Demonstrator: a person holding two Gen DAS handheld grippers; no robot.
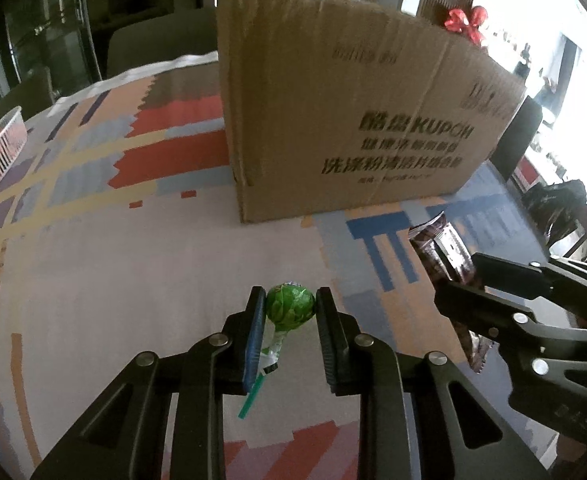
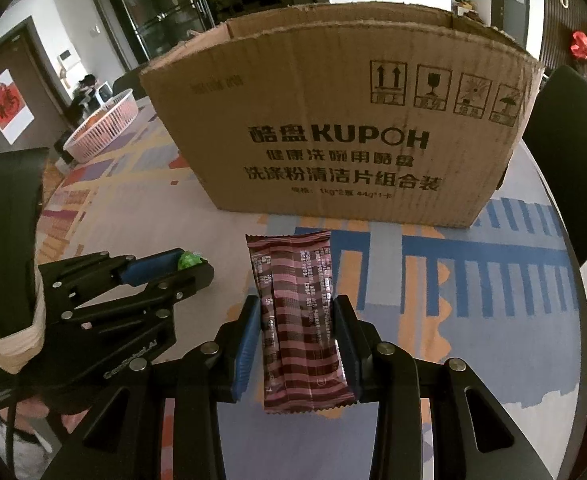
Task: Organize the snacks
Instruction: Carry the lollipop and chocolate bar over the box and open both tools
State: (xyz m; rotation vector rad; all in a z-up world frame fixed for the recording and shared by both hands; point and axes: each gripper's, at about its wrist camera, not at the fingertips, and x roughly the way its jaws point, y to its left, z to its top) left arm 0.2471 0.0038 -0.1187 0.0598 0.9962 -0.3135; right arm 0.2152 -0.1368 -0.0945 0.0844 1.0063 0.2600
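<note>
1. Left gripper (image 1: 290,307): fingers clamped on the lollipop (image 1: 290,307), one pad on each side of its green wrapped head. The stick hangs down and back between the fingers, its green end free above the table (image 1: 133,280). Seen from the right wrist, the lollipop (image 2: 189,259) shows only as a green spot at the tip of the left gripper (image 2: 191,264).

2. Right gripper (image 2: 298,336): fingers clamped on the bar (image 2: 298,320), a long snack pack in dark red and pink stripes, gripped across its width near the middle. It lies lengthwise along the fingers, far end toward the box. In the left view the bar (image 1: 443,252) and right gripper (image 1: 459,280) sit just beside the left one, on its right.

3. Box (image 2: 333,128): brown carton, upright on the patterned table, top flaps open, printed face toward both grippers. It stands near, ahead of both. Its inside is not visible.

4. Basket (image 2: 103,126): pink-and-white, far left on the table, well apart from the grippers. Contents unclear.

5. Step in hand, as judged: both snacks picked and held above the table; carry toward a container is under way, delivery not yet done.

6. Next move, as judged: the box is the likelier target, being straight ahead. Each gripper must rise above the near wall, pass over the rim, then part its fingers inside. The bar's length calls for care at the rim; the hanging stick may catch on the flap.
</note>
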